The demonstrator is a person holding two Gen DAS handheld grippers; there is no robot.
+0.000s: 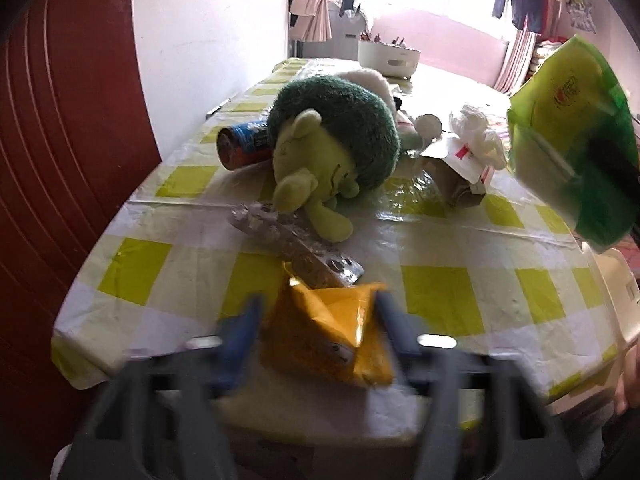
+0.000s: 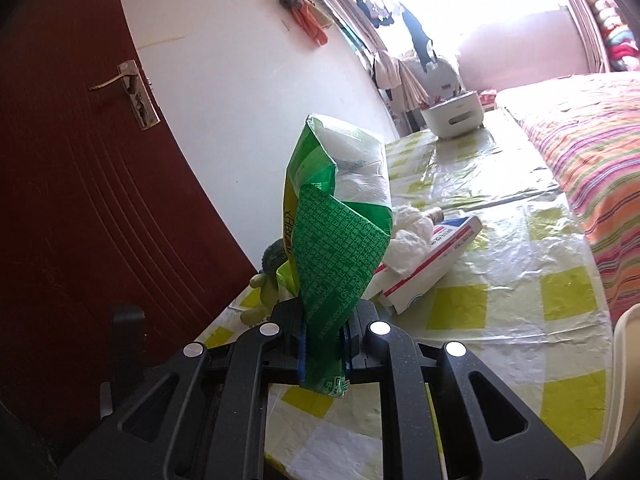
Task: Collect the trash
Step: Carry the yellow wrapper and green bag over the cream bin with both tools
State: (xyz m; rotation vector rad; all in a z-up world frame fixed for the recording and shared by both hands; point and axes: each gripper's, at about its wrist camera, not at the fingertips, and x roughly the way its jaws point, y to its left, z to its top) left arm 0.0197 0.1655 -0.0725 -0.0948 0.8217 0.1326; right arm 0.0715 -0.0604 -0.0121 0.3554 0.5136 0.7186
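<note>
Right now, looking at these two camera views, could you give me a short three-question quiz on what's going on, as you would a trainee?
1. True or false: the right claw is clamped on the green bag.
2. Which item lies between the left claw's fingers: A) blue can, B) yellow packet, C) white tissue?
3. What soft toy lies on the checked tablecloth beside the blue can?

Key:
1. True.
2. B, the yellow packet.
3. A green plush toy, lying on its side.
</note>
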